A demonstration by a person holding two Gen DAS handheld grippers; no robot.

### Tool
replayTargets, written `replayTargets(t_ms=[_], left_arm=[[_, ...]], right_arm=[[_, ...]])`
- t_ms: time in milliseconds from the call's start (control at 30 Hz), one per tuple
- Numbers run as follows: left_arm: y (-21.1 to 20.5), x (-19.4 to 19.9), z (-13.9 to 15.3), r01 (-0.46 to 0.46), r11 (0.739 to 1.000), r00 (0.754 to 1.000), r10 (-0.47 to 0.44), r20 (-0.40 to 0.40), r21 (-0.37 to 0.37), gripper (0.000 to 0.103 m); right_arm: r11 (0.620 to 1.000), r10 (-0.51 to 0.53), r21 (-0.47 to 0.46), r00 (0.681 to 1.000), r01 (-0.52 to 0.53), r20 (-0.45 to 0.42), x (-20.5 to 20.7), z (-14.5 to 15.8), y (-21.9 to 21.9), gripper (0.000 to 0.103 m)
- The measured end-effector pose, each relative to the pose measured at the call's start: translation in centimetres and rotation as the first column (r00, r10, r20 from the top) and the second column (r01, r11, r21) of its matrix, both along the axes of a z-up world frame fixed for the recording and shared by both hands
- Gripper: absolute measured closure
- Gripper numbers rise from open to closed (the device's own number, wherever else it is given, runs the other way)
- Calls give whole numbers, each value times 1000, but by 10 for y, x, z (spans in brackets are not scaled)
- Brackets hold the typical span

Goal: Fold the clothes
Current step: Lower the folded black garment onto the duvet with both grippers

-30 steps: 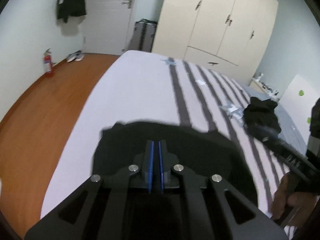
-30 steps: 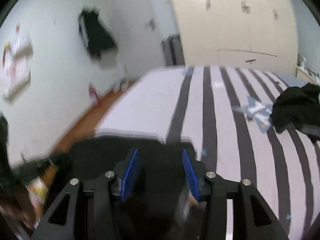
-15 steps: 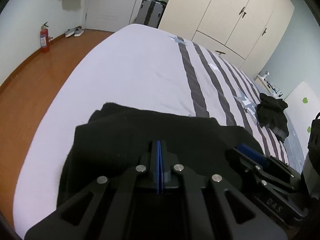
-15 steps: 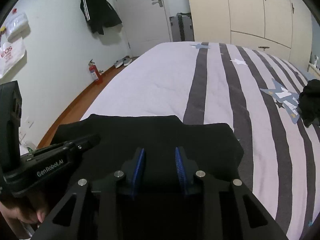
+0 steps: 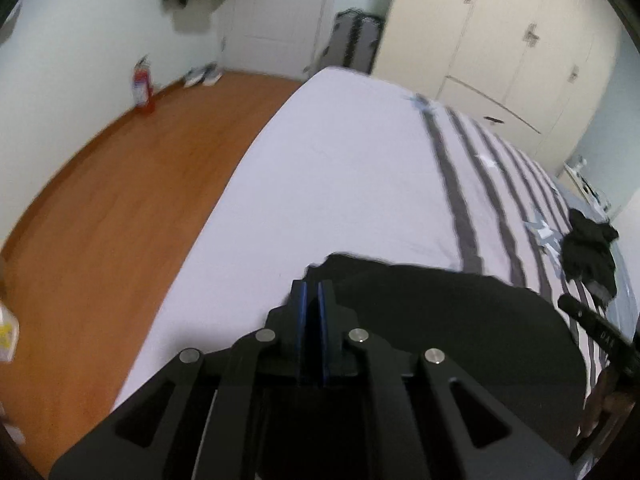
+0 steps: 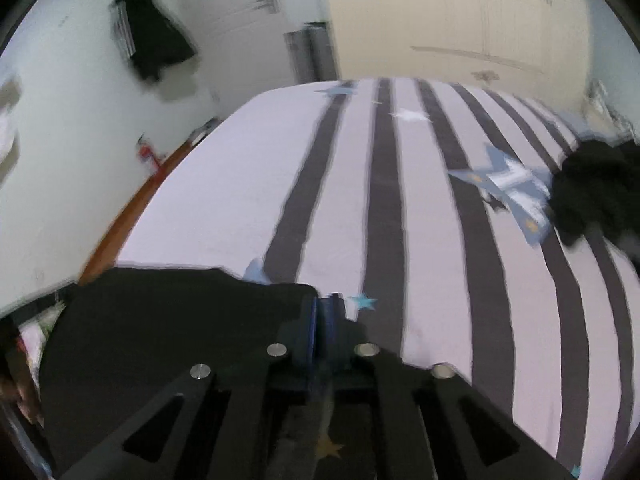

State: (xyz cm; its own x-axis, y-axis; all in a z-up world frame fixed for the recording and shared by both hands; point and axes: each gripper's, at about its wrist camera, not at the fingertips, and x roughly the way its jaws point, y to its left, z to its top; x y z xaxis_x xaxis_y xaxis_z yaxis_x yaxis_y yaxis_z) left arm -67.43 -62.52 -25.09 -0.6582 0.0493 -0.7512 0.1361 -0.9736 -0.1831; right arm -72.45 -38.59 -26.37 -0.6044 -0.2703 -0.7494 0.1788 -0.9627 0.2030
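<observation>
A: Both grippers sit at opposite corners of the black garment (image 5: 460, 320), which lies on the near end of the striped bed (image 6: 420, 220).

B: What changed in the last half-second?

A: The right gripper (image 6: 323, 312) was spread wide over the cloth; now its blue pads are drawn together at the garment's right corner, apparently pinching the hem. The left gripper (image 5: 312, 304) has shifted from mid-garment to the left corner, jaws nearly together with a thin gap; cloth between them can't be confirmed.

B: Meaning?

A: Probably a two-corner hold, ready to lift and fold. A second dark pile (image 6: 600, 188) waits well apart.
</observation>
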Motion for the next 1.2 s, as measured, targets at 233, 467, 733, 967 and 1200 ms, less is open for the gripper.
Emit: replayTargets(t_ms=[233, 467, 733, 967, 1200], left_arm=[[15, -24, -23, 47, 999, 992, -48, 115, 10, 95], [-6, 58, 27, -93, 990, 993, 101, -67, 107, 94], [47, 160, 29, 62, 996, 994, -56, -99, 58, 91], [24, 183, -17, -65, 997, 998, 64, 17, 35, 101], [1, 206, -5, -109, 994, 994, 109, 19, 26, 101]], right_arm=[[983, 179, -33, 984, -179, -18, 16, 9, -42, 95], [992, 120, -21, 991, -121, -59, 35, 16, -20, 94], [970, 217, -77, 963, -231, -160, 158, 48, -24, 94], [956, 280, -61, 956, -285, -84, 203, 5, -39, 98], [972, 229, -46, 972, -232, -46, 198, 11, 2, 96]])
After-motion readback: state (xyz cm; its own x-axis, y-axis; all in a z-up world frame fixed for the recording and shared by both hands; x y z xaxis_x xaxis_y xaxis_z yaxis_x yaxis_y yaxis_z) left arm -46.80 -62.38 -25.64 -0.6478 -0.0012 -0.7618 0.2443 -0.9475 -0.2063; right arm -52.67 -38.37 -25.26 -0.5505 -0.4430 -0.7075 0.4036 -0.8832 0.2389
